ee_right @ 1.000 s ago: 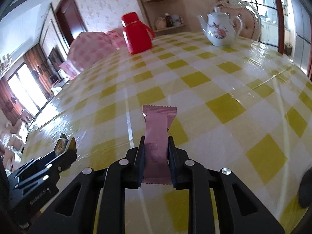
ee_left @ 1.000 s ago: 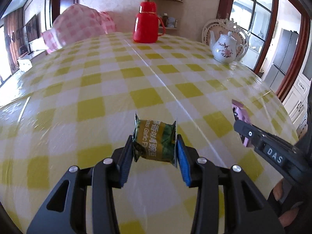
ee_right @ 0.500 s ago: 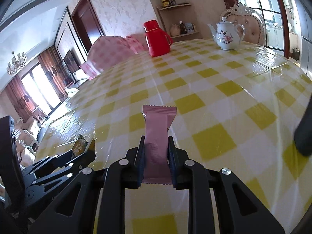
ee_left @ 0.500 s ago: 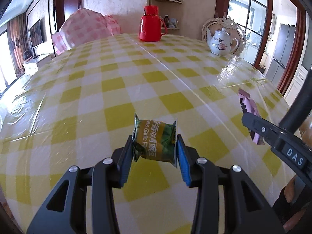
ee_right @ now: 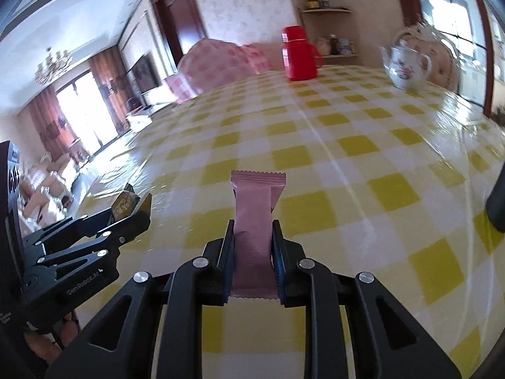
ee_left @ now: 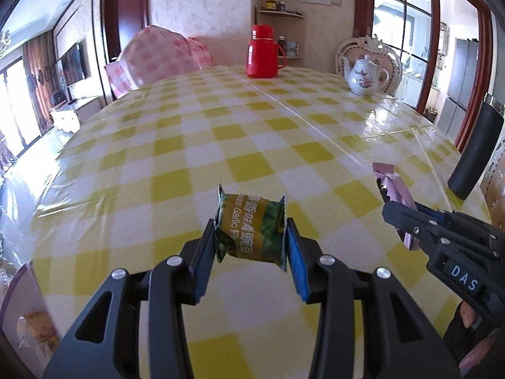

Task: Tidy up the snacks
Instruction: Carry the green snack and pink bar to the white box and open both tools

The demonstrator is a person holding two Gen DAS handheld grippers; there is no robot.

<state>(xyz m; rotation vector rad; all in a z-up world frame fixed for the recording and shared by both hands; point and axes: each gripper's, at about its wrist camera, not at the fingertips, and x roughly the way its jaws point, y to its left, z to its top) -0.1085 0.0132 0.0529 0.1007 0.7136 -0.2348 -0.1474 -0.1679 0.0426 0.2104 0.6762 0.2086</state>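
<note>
While a red flask (ee_left: 263,52) and white teapot (ee_left: 364,75) stand at the checked counter's (ee_left: 221,139) far edge, the left tongs (ee_left: 249,246) clamp a green snack packet (ee_left: 251,230) and the right tongs (ee_right: 254,246) pinch a pink wafer bar (ee_right: 255,211), both aloft near its front edge.

Green snack packet (ee_left: 251,229) and pink wrapper bar (ee_right: 255,221) — both held aloft, clamped.

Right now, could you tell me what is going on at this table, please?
A person is sorting snacks with a claw in each hand. The left claw is shut on a green snack packet, and the right claw is shut on a pink snack bar. Both are held up over the yellow checked table, side by side. A red flask and a white teapot stand at the far end.
</note>
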